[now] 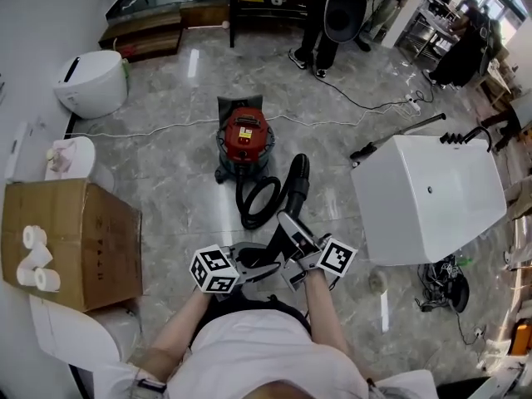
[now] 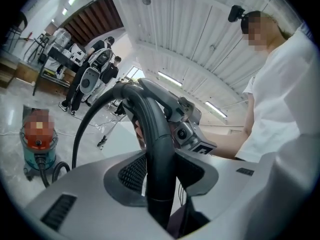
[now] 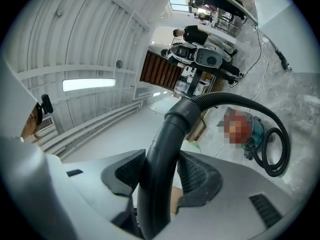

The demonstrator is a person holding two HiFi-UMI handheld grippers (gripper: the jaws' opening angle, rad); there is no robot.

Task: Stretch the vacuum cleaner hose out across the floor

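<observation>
The red vacuum cleaner [image 1: 245, 138] stands on the marble floor ahead of me. Its black hose [image 1: 259, 203] lies in a loop in front of it, then rises as a rigid black tube [image 1: 295, 188] towards my hands. My left gripper [image 1: 256, 260] and right gripper [image 1: 291, 260] sit close together on that tube. In the left gripper view the tube [image 2: 159, 149] stands upright between the pads, left gripper [image 2: 161, 171] shut on it, with the vacuum cleaner [image 2: 37, 144] far left. The right gripper [image 3: 161, 176] is shut on the tube [image 3: 165, 149] below the hose cuff [image 3: 186, 115].
A white tub-like unit [image 1: 428, 198] sits at the right. A cardboard box [image 1: 71, 239] with paper rolls [image 1: 37, 263] is at the left. A white bin [image 1: 91, 81] stands at the back left and a cable [image 1: 166, 127] crosses the floor. People stand at the back [image 1: 320, 23].
</observation>
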